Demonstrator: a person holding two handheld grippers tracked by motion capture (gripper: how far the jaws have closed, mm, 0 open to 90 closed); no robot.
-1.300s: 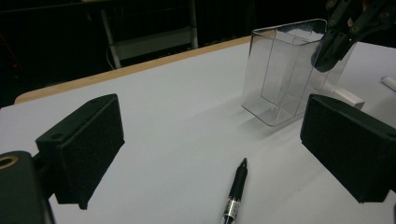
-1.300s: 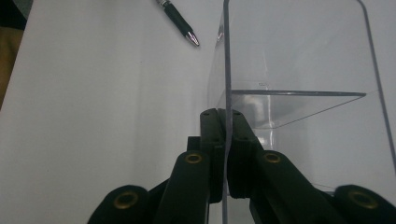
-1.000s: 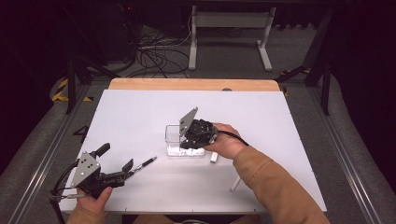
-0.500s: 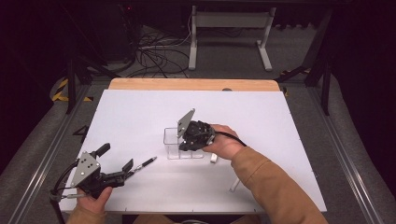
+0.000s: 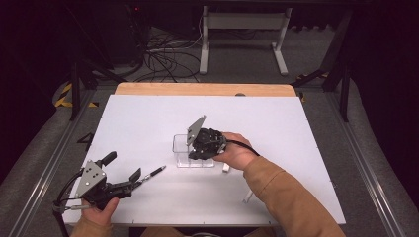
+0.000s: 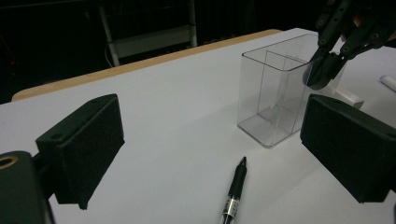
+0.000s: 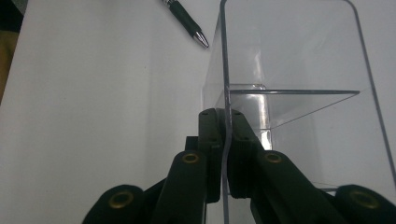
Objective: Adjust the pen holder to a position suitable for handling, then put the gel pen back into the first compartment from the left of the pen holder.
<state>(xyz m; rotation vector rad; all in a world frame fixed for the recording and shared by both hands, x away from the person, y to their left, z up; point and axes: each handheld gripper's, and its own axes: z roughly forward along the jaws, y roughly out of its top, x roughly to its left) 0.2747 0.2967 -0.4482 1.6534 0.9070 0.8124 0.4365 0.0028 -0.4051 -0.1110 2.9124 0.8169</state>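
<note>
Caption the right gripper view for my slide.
Right hand-held gripper clamps the clear box's wall; a pen lies beyond.

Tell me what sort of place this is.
Probably a lab or recording workspace: a bare white table on a dark floor, loose cables behind it, a metal stand beyond, and handheld grippers working a clear plastic holder.

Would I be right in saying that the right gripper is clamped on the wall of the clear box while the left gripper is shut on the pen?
Not quite: the left gripper is open, and the pen lies on the table between its jaws, untouched, as the left gripper view shows. The right gripper is indeed clamped on the clear box wall.
</note>
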